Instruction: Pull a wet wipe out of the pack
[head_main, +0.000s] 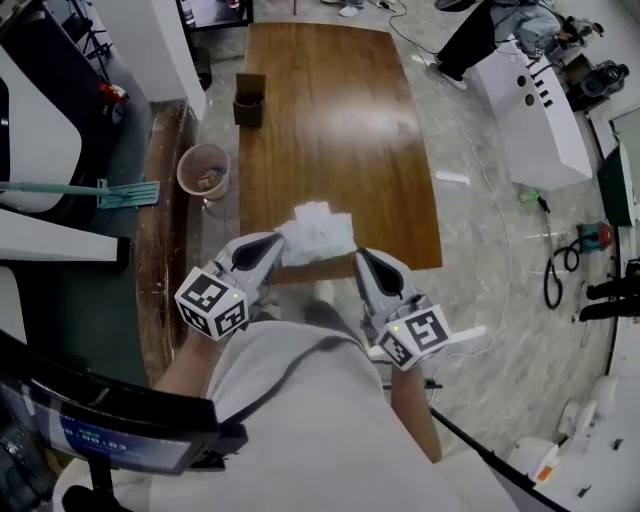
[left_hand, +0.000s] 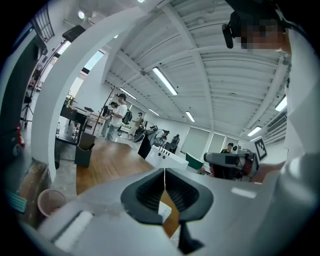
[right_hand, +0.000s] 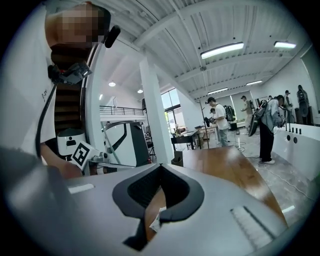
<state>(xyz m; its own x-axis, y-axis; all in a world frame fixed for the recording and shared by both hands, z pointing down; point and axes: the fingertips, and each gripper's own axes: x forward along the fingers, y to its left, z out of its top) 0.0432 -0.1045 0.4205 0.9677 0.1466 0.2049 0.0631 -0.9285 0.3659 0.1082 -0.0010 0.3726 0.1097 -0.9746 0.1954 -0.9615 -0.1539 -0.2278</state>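
Nearest, at 6 o'clock of the head view: a pale shirt and two forearms. Just beyond, left gripper at 8 o'clock of the wipe pack, tips against its edge. Right gripper at 4 o'clock of it, just beside the corner, contact unclear. Both clenched on nothing: seen along their own jaws, left gripper and right gripper each with pads pressed into a thin seam, only a scrap of white glimpsed through the gap below. Wipe pack white, rumpled on top, on the near short edge of the wooden table; print on it too small to read.

Writing: black-and-white square codes on the left marker cube and the right marker cube, patterns only. Pale characters on a blue screen at 8 o'clock, too blurred to read.

Only in the head view: the whole pack, a teal mop at 9 o'clock, a looped black cable at 3 o'clock, a white cabinet at 2 o'clock. Shared with the left gripper view: a round bin on the floor at 10 o'clock of the pack, and a dark box at the table's far 11 o'clock corner. Only in the gripper views: ceiling strip lights and standing people past the table's far end.
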